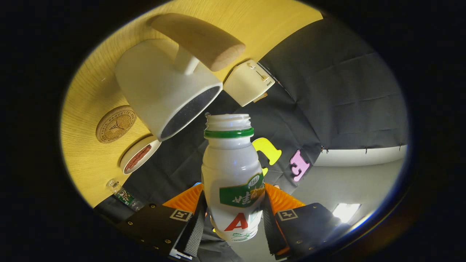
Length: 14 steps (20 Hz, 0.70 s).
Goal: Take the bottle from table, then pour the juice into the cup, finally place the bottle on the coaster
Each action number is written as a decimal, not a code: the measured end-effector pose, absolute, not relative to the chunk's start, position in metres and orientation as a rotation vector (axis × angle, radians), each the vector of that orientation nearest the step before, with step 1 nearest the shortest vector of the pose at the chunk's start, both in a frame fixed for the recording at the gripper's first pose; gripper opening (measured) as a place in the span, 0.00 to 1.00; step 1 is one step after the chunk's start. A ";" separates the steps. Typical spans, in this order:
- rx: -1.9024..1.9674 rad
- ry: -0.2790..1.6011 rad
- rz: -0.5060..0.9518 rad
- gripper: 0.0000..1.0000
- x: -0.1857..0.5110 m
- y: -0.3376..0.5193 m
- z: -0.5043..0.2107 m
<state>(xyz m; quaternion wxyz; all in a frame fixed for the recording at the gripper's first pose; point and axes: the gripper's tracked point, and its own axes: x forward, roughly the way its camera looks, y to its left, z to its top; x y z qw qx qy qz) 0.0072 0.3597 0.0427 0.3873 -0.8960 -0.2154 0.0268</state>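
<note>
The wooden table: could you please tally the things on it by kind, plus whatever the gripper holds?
Bottle, between the gripper fingers: 1
Cup: 1
Coaster: 1
Small dish: 1
Cream box: 1
Small vial: 1
Total: 6

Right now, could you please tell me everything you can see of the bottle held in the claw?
The bottle is small, white and looks like plastic, with a green ring below a threaded neck. Its cap is off and the mouth is open. A green label and a red letter mark its body. It sits between the two fingers of the claw, which press its lower sides. Its mouth points towards the rim of the white cup, just short of it.
</note>
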 end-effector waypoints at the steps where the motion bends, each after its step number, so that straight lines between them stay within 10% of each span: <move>1: -2.283 -0.548 0.068 0.70 0.007 0.360 0.043; 14: -2.073 -0.370 0.106 0.70 0.022 0.329 0.031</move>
